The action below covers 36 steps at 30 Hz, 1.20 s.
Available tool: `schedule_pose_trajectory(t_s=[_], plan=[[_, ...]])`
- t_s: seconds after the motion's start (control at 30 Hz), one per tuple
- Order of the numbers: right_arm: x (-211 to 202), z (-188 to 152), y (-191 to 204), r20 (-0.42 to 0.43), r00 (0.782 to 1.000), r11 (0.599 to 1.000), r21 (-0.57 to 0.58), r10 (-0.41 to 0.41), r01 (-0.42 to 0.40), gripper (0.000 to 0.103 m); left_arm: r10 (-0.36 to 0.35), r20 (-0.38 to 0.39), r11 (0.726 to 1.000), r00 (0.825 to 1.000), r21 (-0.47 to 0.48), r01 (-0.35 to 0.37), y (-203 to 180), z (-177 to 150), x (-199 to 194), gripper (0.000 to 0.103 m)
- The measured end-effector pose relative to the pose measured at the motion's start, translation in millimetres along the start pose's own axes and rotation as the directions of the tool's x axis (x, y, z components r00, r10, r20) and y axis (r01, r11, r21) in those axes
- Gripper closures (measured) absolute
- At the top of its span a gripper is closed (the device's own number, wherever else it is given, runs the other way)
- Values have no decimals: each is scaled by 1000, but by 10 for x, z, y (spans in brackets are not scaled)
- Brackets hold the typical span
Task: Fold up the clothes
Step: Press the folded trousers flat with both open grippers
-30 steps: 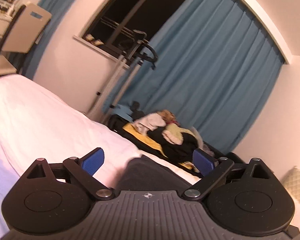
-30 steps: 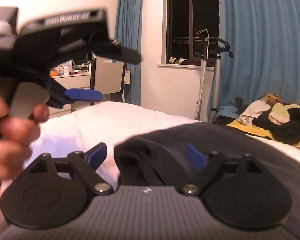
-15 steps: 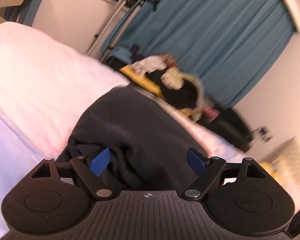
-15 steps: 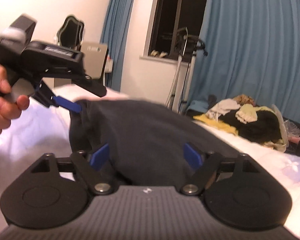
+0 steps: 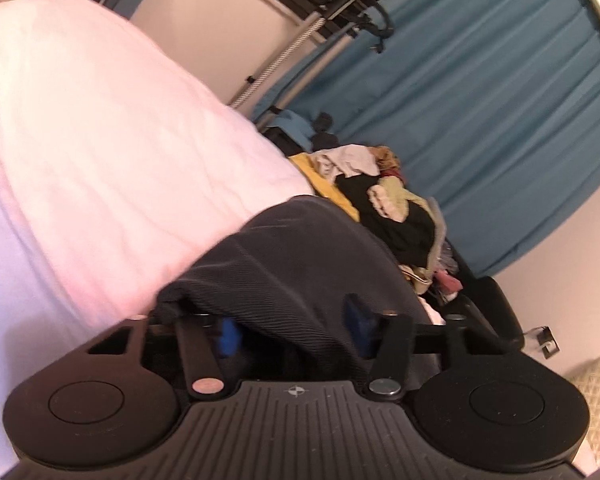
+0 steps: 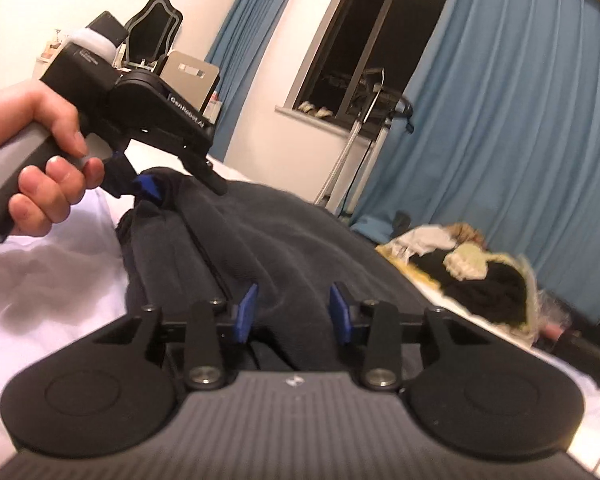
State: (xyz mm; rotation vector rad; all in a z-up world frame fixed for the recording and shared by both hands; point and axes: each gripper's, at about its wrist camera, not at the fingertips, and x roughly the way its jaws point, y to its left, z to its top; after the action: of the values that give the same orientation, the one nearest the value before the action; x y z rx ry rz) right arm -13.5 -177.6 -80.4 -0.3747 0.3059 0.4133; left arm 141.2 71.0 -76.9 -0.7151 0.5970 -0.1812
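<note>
A white bed (image 5: 100, 152) fills the near scene, and a dark grey garment (image 6: 284, 248) lies bunched across it, reaching from the left gripper (image 5: 292, 330) to the right gripper (image 6: 292, 310). Past the bed's far edge a pile of mixed clothes (image 6: 472, 268) sits in front of blue curtains (image 6: 500, 120).

In the left wrist view the garment drapes over and between the left gripper's blue fingers (image 5: 228, 334). They stand moderately apart with a thick fold of cloth between them; whether they press on it I cannot tell. In the right wrist view a hand (image 6: 40, 152) holds this gripper by its grey handle, tilted downward at the garment's far corner.

The right gripper's fingers (image 6: 246, 312) are partly drawn in, with a ridge of the garment rising between them; the pads look close to the cloth, but a firm clamp is not clear. This gripper sits low over the bed, pointing along the garment.
</note>
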Motion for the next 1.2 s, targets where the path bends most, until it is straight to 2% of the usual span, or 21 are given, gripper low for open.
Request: schedule_pose_trajectory(t_s=[0.1,0.23,0.3,0.37,0.43,0.8,1.07,1.2], plan=[[31,-11,7,-26,1000,1000,-13,9,-9,61,-18,-5,999,1000,-37,18,37,15,-32,52],[-7,-23,94,-27,999,997,-61,37,-39,50,-25,-9,998,1000,-49,25,11,-14,-52,48],[-24,-54,182,-17,999,995,-97,30,-32,47,-21,-17,999,1000,-45,21,-18,-43,-55,45],[-32,-60,264,1,1000,987,-160,-9,9,46,-10,-19,1000,1000,-8,10,-58,-87,-66,43],[26,-64,283,-1,999,980,-196,-35,34,46,-6,-13,1000,1000,18,6,-101,-117,-69,37],[139,-10,-30,-25,1000,999,-39,3,-4,46,14,-12,999,1000,46,-13,-147,-157,-63,35],[172,11,-274,-38,999,997,67,35,-33,48,3,-7,999,1000,53,-3,-145,-173,-55,29],[100,38,-481,-35,996,978,198,78,-69,47,7,-5,998,1000,68,-7,-177,-184,-31,28]])
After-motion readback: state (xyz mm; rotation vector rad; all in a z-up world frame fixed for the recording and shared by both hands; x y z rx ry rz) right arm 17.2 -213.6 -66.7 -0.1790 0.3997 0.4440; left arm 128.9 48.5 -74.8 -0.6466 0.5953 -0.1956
